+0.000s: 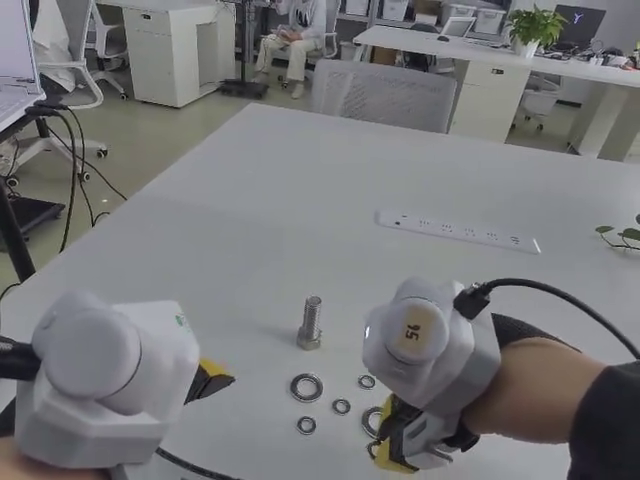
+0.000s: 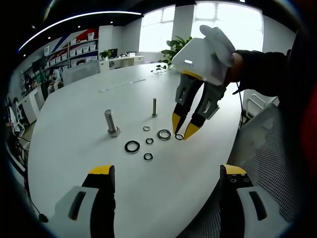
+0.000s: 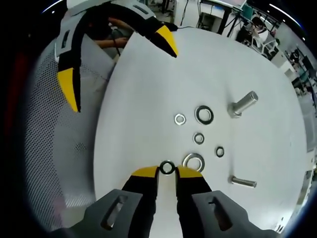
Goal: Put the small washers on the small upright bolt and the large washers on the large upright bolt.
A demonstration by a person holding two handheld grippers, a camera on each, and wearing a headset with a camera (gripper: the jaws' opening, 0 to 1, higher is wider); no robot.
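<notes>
One small washer (image 3: pixel 167 167) sits pinched in the closed tips of my right gripper (image 3: pixel 167 171); left gripper (image 2: pixel 167 171) gapes empty. Next, likely: lift it over the small bolt (image 3: pixel 242 182), three o'clock.

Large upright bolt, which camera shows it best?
Head view: the large bolt stands centred, unobstructed, hex head down. Left gripper view shows it upright too, fisheye-warped, beside the washers; right gripper view shows it turned sideways and foreshortened.
</notes>
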